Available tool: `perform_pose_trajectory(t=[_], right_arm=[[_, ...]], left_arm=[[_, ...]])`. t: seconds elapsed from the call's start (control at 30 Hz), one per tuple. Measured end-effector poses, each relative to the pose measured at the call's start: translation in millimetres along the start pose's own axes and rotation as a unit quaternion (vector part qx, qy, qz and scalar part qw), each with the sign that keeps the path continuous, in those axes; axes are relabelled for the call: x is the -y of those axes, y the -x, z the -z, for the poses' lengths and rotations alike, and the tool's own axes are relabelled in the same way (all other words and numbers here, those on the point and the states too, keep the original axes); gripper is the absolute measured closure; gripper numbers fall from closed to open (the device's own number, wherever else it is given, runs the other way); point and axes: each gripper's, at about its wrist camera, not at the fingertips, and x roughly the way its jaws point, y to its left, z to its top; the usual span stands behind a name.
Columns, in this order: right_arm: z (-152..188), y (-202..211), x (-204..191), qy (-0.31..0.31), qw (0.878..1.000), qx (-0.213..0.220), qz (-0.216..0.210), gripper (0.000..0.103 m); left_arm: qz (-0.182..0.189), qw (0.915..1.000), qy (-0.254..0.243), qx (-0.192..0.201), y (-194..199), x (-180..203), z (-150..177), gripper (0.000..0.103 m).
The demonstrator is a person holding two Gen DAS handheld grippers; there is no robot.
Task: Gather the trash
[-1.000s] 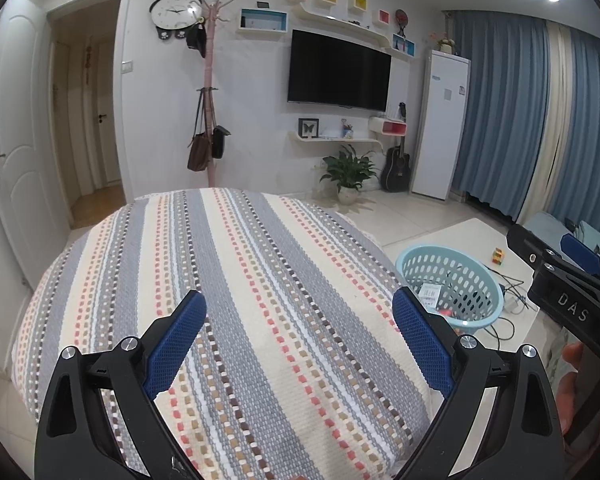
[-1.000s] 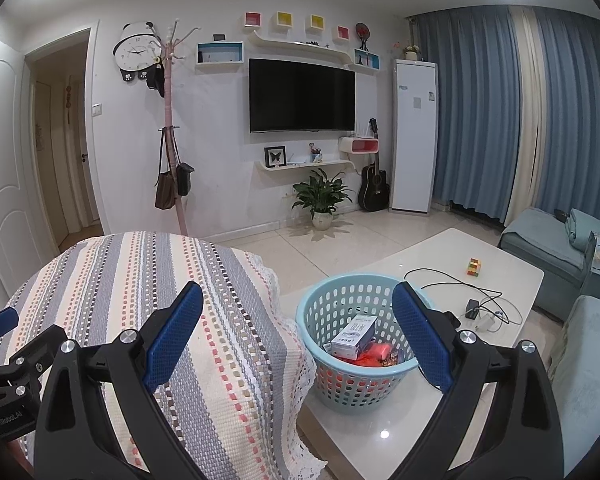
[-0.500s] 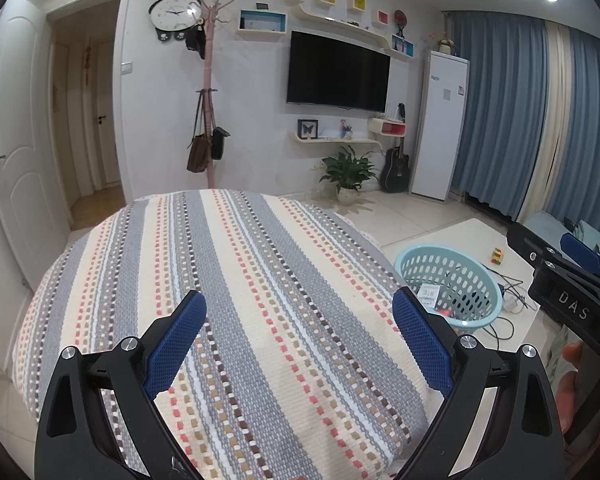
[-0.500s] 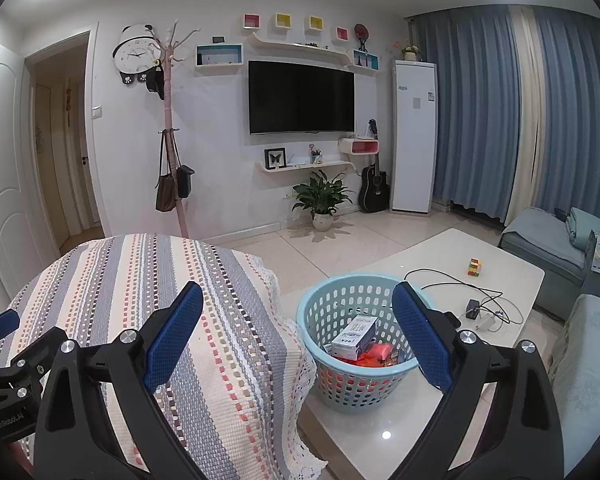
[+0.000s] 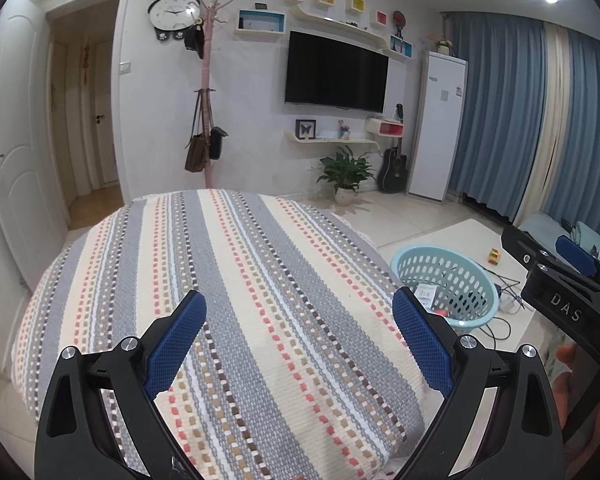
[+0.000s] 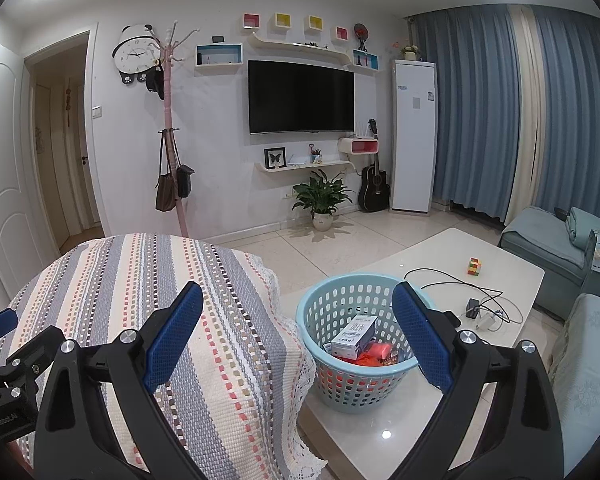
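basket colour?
Light blue basket, perforated walls; clearest in the right wrist view.

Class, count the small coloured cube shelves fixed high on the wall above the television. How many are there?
4, in a row above the television: red, yellow, yellow, red. None looks hidden.

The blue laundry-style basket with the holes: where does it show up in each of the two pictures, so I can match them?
Left wrist view: the basket sits at right of centre, just beyond the striped cloth's right edge, partly behind the right blue finger.
Right wrist view: the basket is low and just right of centre, on the white table, trash inside.
Shared landmark: the wall television.
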Motion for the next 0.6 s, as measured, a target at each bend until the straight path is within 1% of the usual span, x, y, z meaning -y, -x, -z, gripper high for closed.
perform_pose_trajectory(t=[0.13, 0.27, 0.6], right_arm=[[0.1, 0.7, -0.7, -0.001, 1.0, 0.0, 0.0, 0.012], [-0.1, 0.4, -0.1, 0.0, 1.0, 0.0, 0.0, 0.012], [0.7, 1.3, -2.2, -0.002, 1.0, -0.003, -0.001, 0.012]], left_arm=[[-0.002, 1.0, -0.002, 0.0, 0.6, 0.6, 0.0, 0.011], [0.007, 1.0, 0.004, -0.004, 0.3, -1.2, 0.1, 0.011], [0.002, 1.0, -0.001, -0.001, 1.6, -0.9, -0.5, 0.011]])
